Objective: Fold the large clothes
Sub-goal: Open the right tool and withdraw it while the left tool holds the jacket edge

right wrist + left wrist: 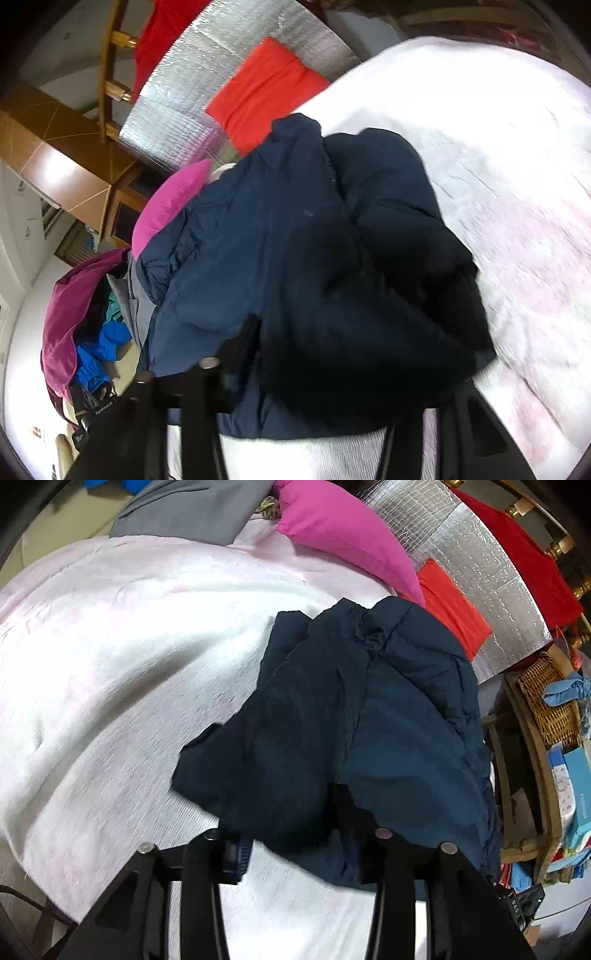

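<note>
The navy padded jacket (369,709) lies bunched in a rough folded bundle on the pale pink-white bedspread (110,664), toward the side of the bed that borders a silver foil mat (480,572). The left gripper (295,849) stands with its jaws spread, the jacket's near hem lying between and over them; no pad visibly presses the cloth. In the right wrist view the right gripper (303,373) is likewise parted, its fingers largely buried under the dark fabric, so contact cannot be told for certain. Judgement: a fold has been laid down and both tools are letting go of the near hem; the next move calls for drawing clear without dragging the hem, then taking fresh holds for a further fold or for squaring the bundle. Open room: a broad bare stretch of bedspread lies on the side away from the mat. Constraints: a pink cushion (340,528) touches the jacket's far end, an orange garment (454,605) lies just beside it, and a wicker basket (546,698) stands past the bed's edge.
</note>
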Tool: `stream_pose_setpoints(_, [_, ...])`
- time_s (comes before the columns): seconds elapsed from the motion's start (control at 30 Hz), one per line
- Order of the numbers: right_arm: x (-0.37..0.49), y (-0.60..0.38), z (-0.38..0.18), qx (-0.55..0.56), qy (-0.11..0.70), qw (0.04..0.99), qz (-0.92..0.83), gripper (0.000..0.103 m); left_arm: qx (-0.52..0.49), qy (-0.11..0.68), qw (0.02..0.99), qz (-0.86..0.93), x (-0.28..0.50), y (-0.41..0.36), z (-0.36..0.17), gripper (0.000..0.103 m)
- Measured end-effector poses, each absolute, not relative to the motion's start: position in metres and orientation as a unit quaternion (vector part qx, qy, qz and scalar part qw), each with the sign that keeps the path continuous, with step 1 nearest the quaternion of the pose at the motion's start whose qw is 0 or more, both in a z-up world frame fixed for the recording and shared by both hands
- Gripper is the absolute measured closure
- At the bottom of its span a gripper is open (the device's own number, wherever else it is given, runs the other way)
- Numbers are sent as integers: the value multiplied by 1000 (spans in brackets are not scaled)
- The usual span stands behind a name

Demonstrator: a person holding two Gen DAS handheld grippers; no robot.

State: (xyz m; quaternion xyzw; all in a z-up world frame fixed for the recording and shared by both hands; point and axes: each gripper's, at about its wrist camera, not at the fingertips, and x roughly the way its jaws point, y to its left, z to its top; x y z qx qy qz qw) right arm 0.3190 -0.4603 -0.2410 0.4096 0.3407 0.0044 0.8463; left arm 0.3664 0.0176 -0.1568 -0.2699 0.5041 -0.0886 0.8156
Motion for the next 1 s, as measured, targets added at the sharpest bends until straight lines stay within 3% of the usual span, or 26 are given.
stream_pose_setpoints(0.23, [269,-472,-226,415,361,835,-16,43,-212,427,878,-56,323,30,-117,50])
stream_pose_setpoints(0.43, [242,-466,-182,359,330,873,4,43,-159,334,928,-51,322,6,-89,35])
stream_pose_setpoints(0.6, [275,-457,-156,313,312,897,22,51,-158,380,911,-41,353,-12,-115,34])
stream_pose_setpoints(0.8, [335,-455,-198,309,378,873,-3,51,-99,462,881,5,381,-23,-155,30])
stream_pose_setpoints(0.87, [348,-453,-215,305,408,861,-14,55,-93,463,881,5,382,-23,-152,30])
stream_pose_setpoints(1.0, [359,-436,-184,242,412,878,-26,54,-110,441,891,9,383,-13,-139,30])
